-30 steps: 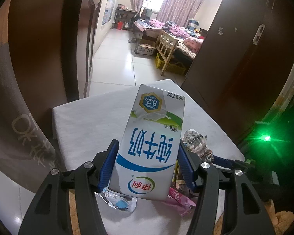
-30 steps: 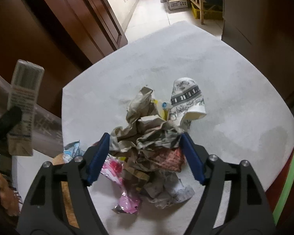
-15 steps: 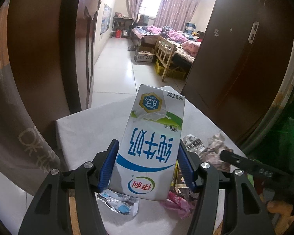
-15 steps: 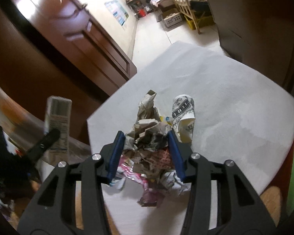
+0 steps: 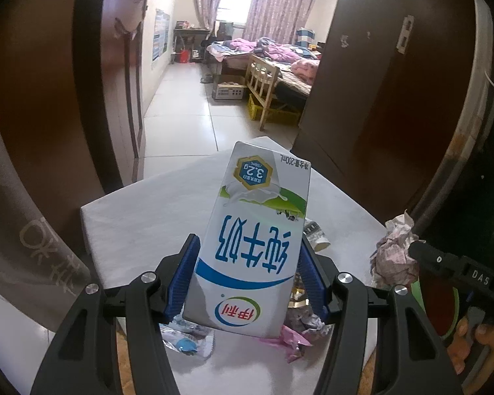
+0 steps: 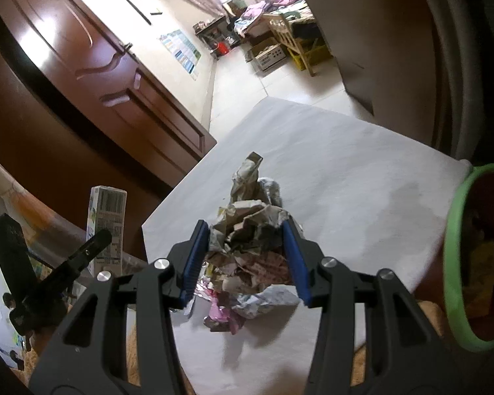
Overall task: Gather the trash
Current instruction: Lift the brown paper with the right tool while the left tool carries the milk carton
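My left gripper (image 5: 248, 247) is shut on a white and blue milk carton (image 5: 257, 230), held upright above the near left of the table; the carton (image 6: 107, 217) also shows in the right wrist view. My right gripper (image 6: 245, 230) is shut on a wad of crumpled brown paper (image 6: 243, 247), lifted off the white-covered table (image 6: 345, 171). That wad (image 5: 395, 253) hangs at the right in the left wrist view. Under it a pink wrapper (image 6: 220, 312) and a white wrapper (image 6: 266, 299) lie on the cloth.
A green-rimmed bin (image 6: 454, 263) with trash inside stands at the table's right edge. A patterned paper cup (image 5: 314, 237) and a blue-white wrapper (image 5: 187, 342) lie near the front. Dark wooden doors flank the table; a tiled floor leads to a bedroom.
My right gripper closed on the crumpled paper, lifted it off the pile and swung right, rolling as it went. The left gripper drifted slightly with the carton still held.
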Action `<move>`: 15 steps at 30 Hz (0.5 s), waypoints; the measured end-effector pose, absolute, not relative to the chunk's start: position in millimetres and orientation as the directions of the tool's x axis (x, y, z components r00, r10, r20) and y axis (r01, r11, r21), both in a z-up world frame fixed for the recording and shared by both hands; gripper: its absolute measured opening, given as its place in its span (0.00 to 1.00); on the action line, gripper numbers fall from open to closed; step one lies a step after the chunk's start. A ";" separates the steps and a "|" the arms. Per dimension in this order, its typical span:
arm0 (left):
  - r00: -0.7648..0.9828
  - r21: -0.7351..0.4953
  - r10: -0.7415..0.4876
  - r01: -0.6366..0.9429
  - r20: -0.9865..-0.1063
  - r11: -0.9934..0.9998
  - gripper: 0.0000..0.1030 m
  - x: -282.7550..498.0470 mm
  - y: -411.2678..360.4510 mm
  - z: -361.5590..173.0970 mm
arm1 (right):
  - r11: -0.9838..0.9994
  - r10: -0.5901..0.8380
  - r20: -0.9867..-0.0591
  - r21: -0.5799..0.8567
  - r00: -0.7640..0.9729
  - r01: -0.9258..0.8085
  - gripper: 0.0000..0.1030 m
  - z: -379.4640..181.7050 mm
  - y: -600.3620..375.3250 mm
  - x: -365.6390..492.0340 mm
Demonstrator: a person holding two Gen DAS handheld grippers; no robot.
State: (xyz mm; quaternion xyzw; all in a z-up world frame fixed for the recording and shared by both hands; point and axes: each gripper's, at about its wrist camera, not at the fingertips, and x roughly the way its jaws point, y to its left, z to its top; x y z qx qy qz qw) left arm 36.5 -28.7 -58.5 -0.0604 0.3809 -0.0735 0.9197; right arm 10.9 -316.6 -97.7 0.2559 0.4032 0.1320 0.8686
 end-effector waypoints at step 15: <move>0.688 -0.111 -0.209 0.184 -0.695 0.977 0.54 25.6 -76.8 -50.0 | 0.807 0.417 -0.615 0.589 0.669 0.038 0.44 -105.9 -355.4 -7.9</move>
